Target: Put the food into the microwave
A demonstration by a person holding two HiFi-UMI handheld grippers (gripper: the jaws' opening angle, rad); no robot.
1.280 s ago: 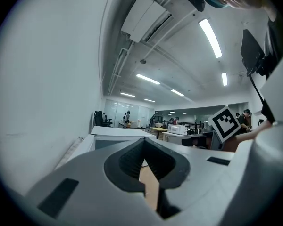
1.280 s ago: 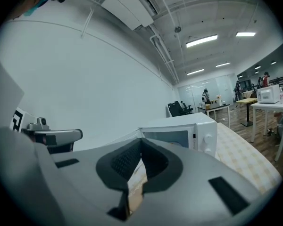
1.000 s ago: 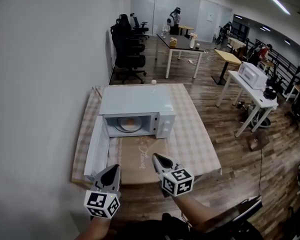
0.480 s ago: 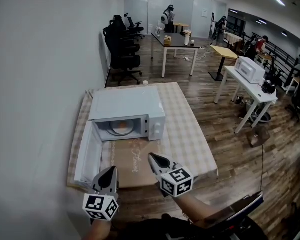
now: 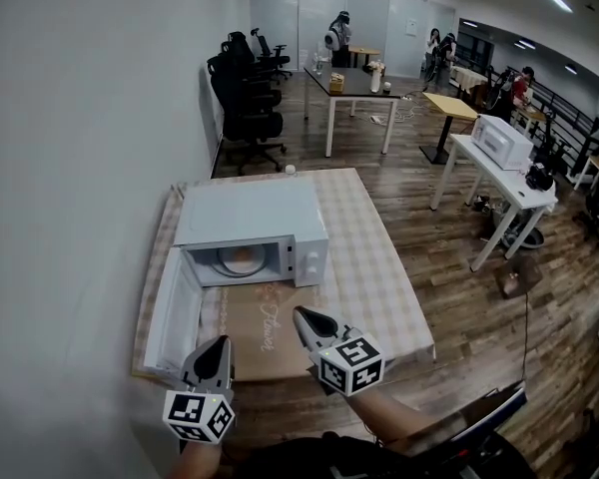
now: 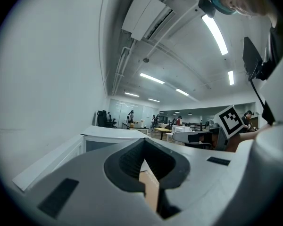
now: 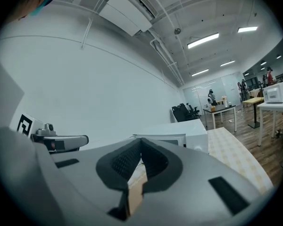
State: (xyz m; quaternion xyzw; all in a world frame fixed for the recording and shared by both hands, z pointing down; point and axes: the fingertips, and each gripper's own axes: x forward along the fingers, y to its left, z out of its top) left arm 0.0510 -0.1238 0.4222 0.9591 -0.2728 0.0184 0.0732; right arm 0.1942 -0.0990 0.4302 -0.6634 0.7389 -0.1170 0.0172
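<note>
Jaws of the left gripper (image 5: 218, 345) and the right gripper (image 5: 301, 315) are pressed together, with nothing pinched. Food (image 5: 242, 257) is seen inside the microwave (image 5: 250, 213), its door (image 5: 172, 312) swung open leftward, as a second ago. Both grippers are held side by side, roughly level, pointed at the microwave from the near edge of the surface (image 5: 379, 267).

Bright, even light from ceiling strips (image 6: 214, 32); both gripper views bend fisheye-round, with black corners and soft edges.
</note>
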